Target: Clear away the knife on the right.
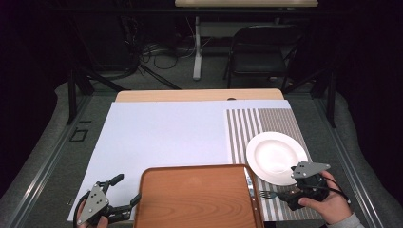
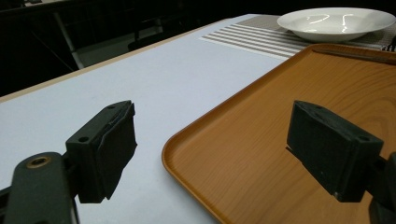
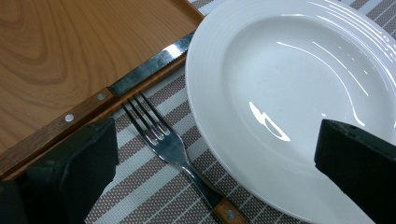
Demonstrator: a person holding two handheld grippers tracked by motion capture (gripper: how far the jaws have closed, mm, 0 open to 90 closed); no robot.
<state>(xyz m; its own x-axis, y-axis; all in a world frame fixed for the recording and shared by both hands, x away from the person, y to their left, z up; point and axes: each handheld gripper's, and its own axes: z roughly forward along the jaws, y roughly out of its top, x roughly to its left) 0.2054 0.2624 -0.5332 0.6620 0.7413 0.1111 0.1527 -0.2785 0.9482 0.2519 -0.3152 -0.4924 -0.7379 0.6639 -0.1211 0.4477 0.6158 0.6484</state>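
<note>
The right tool [image 3: 210, 163] stands with its jaws wide and holds nothing. Between them, on the brown-and-white striped placemat [image 3: 154, 186], lies the steel fork with a wooden handle [image 3: 168, 142] — tines pointing away from the tool, just beside the round white ceramic plate [image 3: 289, 93]. A wooden-handled knife [image 3: 121, 86] rests on the edge of the brown wooden tray [image 1: 199, 197]. The left tool [image 2: 215, 149] also gapes empty — straddling the tray's near corner on the table [image 1: 161, 137].
</note>
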